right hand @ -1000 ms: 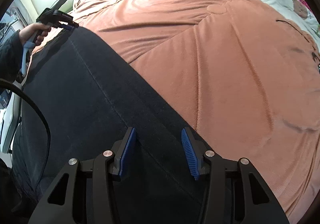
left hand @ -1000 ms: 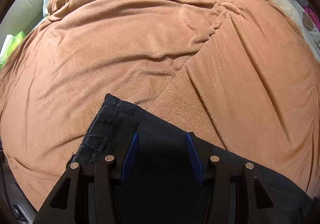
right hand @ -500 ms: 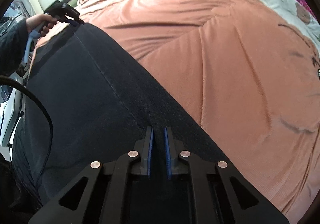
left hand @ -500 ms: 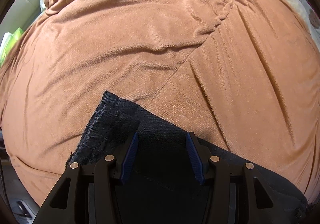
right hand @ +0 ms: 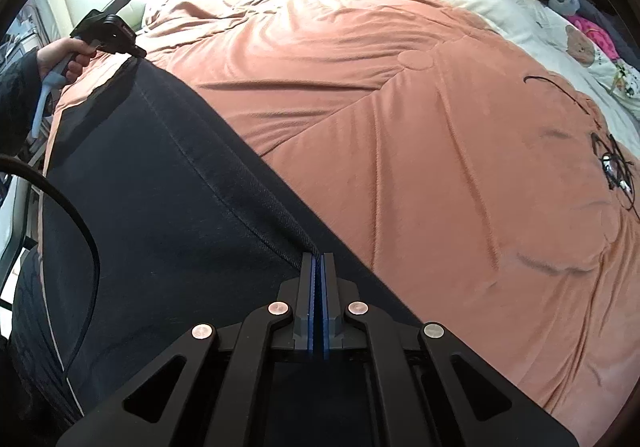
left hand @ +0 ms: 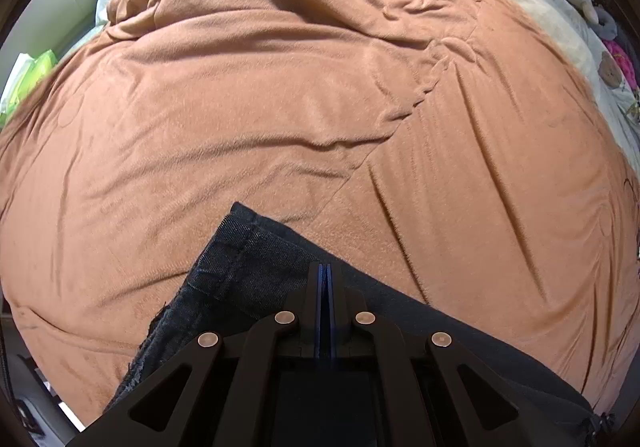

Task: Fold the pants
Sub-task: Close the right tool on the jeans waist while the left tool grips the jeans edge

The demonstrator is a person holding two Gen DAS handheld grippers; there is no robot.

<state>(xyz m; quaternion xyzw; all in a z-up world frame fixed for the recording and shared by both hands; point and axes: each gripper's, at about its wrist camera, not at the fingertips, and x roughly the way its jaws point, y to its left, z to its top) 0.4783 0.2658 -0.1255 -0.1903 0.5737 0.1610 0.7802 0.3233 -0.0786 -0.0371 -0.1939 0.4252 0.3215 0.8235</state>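
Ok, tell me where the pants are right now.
The dark pants lie along the near left of the orange blanket, pinched by both grippers, left and right.

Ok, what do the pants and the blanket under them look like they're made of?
Pants: likely dark denim, matte; a diagonal twill weave, stitched seam and frayed hem show. Blanket: soft fleece or velour by its look, with a short fuzzy nap and faint sheen.

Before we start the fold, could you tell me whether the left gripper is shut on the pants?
Shut: the left gripper has both blue pads pressed together on the dark pants.
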